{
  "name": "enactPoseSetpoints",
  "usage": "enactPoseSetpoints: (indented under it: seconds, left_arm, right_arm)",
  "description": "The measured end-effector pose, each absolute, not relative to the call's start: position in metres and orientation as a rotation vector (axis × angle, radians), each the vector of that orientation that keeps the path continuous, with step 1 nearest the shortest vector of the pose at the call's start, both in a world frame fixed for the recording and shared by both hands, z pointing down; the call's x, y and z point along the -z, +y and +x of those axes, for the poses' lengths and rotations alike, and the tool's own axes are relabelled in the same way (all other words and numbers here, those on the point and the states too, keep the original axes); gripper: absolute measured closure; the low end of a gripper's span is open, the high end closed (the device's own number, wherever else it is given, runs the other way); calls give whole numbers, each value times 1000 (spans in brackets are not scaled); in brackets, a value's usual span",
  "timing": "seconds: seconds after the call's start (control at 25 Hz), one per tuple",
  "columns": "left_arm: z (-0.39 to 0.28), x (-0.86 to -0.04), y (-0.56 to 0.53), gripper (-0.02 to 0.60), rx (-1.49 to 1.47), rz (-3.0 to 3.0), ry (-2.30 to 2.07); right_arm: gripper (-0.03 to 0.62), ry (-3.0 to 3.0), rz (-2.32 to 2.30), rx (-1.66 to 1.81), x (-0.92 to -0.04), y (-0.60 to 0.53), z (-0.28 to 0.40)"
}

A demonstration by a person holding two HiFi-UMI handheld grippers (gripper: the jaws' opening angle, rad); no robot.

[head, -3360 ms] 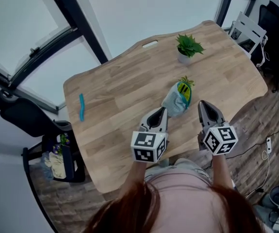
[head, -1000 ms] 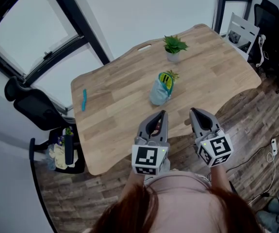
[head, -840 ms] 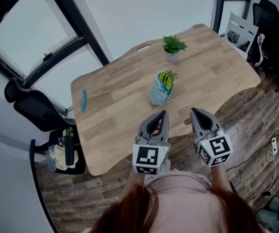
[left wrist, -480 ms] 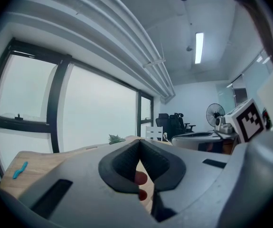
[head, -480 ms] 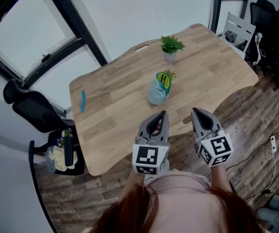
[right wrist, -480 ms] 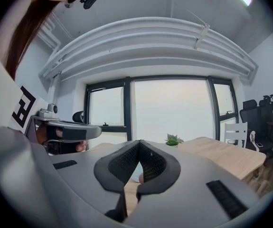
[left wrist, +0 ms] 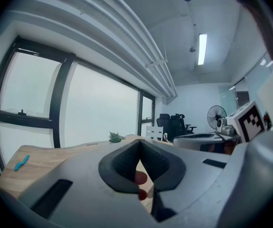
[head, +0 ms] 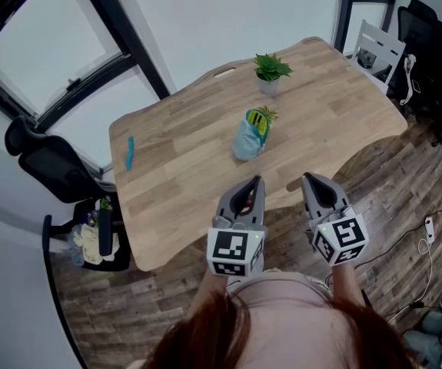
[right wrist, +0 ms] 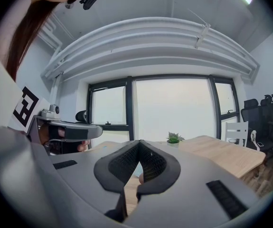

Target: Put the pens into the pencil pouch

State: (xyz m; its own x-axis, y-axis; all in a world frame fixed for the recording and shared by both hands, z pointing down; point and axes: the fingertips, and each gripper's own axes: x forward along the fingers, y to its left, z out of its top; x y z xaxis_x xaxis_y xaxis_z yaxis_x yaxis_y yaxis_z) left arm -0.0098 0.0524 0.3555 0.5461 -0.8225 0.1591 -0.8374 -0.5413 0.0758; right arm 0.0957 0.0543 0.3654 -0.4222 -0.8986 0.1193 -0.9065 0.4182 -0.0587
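A light blue pencil pouch (head: 245, 138) stands in the middle of the wooden table (head: 190, 183), with yellow and green pens (head: 260, 119) sticking out of its top. A blue pen (head: 129, 153) lies alone near the table's left edge; the left gripper view also shows this blue pen (left wrist: 21, 162). My left gripper (head: 257, 181) and right gripper (head: 307, 178) hang side by side off the table's near edge, both shut with nothing in them. In each gripper view the shut jaws hide the pouch.
A small potted plant (head: 270, 68) stands at the table's far side. A black office chair (head: 48, 167) and a cart of odds and ends (head: 94, 241) are at the left. A white chair (head: 380, 46), dark chairs (head: 436, 44) and floor cables (head: 430, 227) are at the right.
Since the earliest frame both grippers have drawn back from beside the pouch to beyond the table's near edge. Over the last second only the view shifts slightly; the grippers keep still.
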Motion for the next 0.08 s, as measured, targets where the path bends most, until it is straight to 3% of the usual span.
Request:
enactPoseSetpoints:
  seconds: [0.08]
  left_arm:
    - [-8, -355, 57, 580, -151, 2631, -1426]
  right_arm:
    - [595, -2590, 1640, -178, -366, 59, 96]
